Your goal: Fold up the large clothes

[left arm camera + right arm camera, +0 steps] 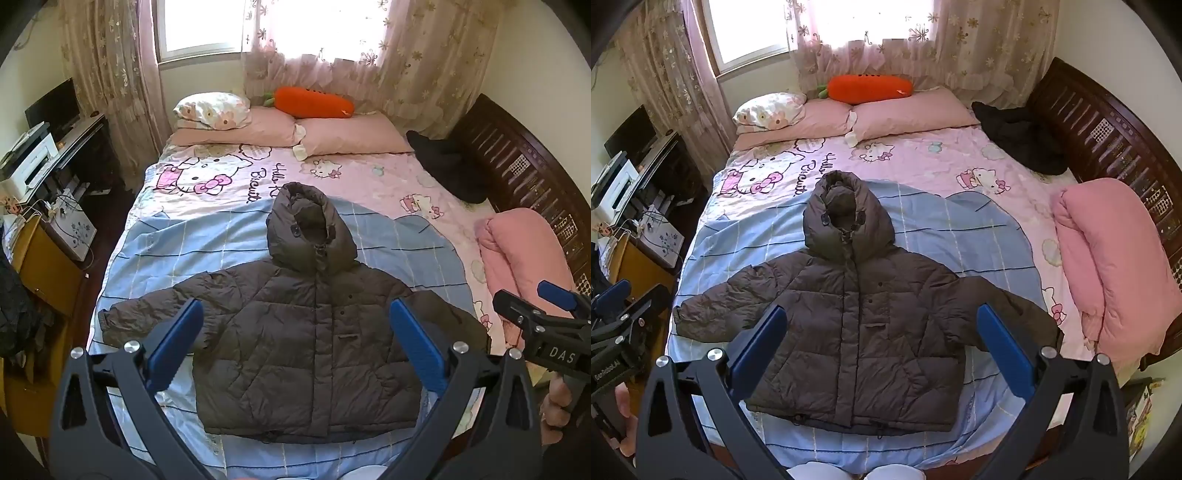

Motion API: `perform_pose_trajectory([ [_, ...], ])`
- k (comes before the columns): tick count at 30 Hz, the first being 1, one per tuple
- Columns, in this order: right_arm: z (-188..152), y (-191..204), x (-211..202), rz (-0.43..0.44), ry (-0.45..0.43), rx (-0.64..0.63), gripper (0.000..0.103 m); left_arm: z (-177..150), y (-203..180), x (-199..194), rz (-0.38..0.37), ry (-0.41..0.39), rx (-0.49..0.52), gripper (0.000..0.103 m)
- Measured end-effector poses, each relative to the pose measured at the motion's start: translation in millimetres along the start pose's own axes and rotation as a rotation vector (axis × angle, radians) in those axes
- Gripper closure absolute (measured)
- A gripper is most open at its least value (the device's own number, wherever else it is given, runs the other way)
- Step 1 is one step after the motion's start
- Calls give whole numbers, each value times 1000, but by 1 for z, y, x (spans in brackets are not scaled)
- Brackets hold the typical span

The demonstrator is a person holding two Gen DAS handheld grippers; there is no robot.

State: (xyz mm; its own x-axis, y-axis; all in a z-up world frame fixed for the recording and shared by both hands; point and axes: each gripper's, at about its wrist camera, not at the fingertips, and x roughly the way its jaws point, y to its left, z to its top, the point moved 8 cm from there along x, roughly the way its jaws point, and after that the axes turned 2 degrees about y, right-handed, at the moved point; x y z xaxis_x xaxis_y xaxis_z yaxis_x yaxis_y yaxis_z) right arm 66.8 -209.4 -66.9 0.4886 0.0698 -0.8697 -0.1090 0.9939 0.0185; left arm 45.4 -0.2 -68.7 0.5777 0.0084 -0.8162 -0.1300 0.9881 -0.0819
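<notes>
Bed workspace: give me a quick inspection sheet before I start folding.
Surface: bed, cartoon sheet, blue checked area.
Job's things: brown hooded puffer jacket flat, front up, sleeves spread, unfolded.
Clutter: black garment, rolled pink quilt, carrot plush, pillows.
Grippers: left gripper and right gripper open, above jacket, holding nothing.
Cables: tangle beside desk.
Surroundings: printer, curtains, headboard.

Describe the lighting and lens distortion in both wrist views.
Left wrist view: the window is blown out white, backlighting the curtains; fisheye bends the bed edges and darkens the corners. Right wrist view: same glare at the window, the dark jacket stays evenly lit and sharp, the headboard curves strongly.
</notes>
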Motion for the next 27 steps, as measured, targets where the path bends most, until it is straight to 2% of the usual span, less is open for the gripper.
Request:
perform_pose_trajectory([
  [6, -1, 2, 0, 0, -3, -6, 1, 1, 1, -1, 13, 2, 12, 2],
  [18, 1, 3, -1, -12, -7, -9, 1, 3, 1, -1, -8, 11, -1, 2],
  [27, 0, 1, 3, -3, 0, 1, 1, 1, 6, 3, 24, 7, -3, 2],
])
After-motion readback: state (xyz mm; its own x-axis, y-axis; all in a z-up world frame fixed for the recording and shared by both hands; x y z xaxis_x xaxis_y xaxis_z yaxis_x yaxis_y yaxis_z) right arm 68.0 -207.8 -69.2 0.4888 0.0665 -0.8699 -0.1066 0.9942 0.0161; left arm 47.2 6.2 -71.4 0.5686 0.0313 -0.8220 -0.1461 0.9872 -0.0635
